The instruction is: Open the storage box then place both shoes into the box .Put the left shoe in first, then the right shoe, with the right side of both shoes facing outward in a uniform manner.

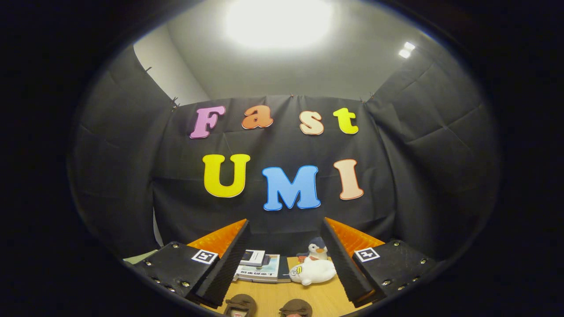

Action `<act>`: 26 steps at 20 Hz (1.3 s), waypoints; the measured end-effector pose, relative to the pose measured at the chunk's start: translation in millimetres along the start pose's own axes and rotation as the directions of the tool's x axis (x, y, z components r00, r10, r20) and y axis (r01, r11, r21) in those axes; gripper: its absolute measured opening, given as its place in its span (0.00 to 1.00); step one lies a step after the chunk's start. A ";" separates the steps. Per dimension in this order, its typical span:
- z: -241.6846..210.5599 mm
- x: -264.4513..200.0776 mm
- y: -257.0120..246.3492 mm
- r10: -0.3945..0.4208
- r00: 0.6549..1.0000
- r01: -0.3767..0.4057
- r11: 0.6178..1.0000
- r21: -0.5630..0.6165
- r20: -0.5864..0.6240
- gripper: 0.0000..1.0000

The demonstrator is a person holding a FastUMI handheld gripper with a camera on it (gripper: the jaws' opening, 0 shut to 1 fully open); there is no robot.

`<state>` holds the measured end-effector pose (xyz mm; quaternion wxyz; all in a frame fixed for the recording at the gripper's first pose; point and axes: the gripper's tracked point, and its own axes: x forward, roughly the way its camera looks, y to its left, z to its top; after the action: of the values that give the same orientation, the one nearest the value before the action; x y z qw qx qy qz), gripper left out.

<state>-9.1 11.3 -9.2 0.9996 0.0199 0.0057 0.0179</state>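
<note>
Gripper [284,264] hanging released, fingers spread wide, both shoes [240,305] lying just beneath and between them, nearer than the books [260,266].

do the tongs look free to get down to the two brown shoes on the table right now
Probably yes: the tongs are open and empty, and the two brown shoes lie just below the gap on the table, nothing between.

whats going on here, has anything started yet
Not really. The gripper hangs above a wooden table, jaws open and holding nothing. Two brown shoes sit between and below them, untouched. Beyond lie some books and a white plush toy with a small penguin.
</note>
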 end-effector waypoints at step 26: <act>-150.5 -31.2 119.2 0.315 0.877 -0.061 0.822 0.566 -0.364 0.98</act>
<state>-46.3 135.1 -154.5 0.9182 0.2952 0.2351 0.1207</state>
